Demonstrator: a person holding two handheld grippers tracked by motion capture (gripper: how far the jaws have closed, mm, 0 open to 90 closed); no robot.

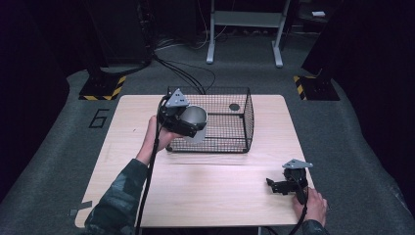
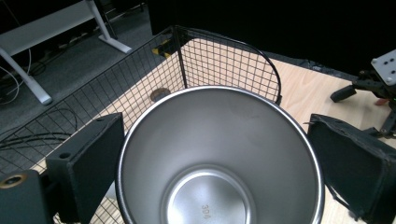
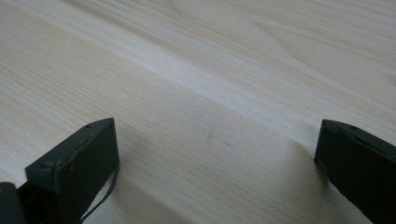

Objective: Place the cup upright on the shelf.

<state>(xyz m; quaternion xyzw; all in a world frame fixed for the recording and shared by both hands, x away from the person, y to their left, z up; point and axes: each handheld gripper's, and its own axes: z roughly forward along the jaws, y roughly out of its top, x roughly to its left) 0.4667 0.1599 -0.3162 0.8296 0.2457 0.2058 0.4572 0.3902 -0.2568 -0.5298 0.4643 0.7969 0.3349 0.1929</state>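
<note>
1. My left gripper (image 1: 188,120) is clamped on a stainless steel cup (image 1: 195,117). In the left gripper view the two black jaws sit on opposite sides of the cup (image 2: 219,154), squeezing its wall from outside.
2. The cup is up off the table, held at the near-left corner of a black wire mesh basket (image 1: 240,122), right over its rim. From the high view it's tilted so the open mouth faces the camera a bit.
3. Looking straight down into the cup from the left gripper view, it's empty, with "304" stamped on the bottom.
4. The basket (image 2: 224,60) sits toward the far side of the light wooden table (image 1: 210,196). There's a small dark round thing (image 1: 234,106) lying on the basket floor near its back; can't tell what it is.
5. My right gripper (image 1: 275,186) is down at the near-right part of the table, well apart from the basket. Its jaws are spread wide with nothing between them, just bare wood grain (image 3: 210,93) in the right gripper view.
6. The right gripper (image 2: 369,86) also peeks in at the far right of the left gripper view.
</note>
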